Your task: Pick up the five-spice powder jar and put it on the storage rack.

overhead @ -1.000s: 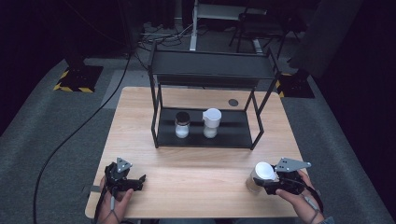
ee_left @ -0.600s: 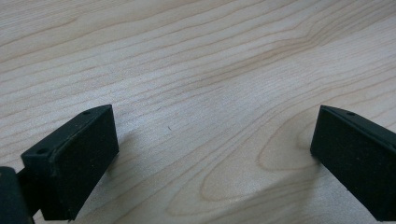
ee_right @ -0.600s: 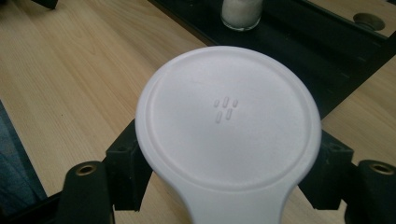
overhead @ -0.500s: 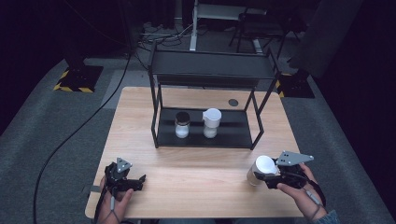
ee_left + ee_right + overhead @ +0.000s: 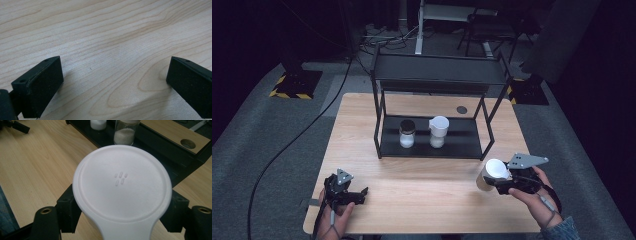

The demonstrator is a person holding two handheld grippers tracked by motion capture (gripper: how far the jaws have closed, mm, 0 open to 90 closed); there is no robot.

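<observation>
Right claw (image 5: 494, 181) — closed on a white-lidded container (image 5: 492, 172), held clear of the light wooden desk (image 5: 422, 185), right of and in front of the black metal two-tier rack (image 5: 432, 145). Left claw (image 5: 357, 194) — jaws wide apart, empty, left of and in front of the rack.

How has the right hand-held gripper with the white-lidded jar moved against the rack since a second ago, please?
Yes: the right hand-held gripper, shut on the white-lidded jar, has shifted slightly right of the rack's front right leg, and appears lifted.
</observation>
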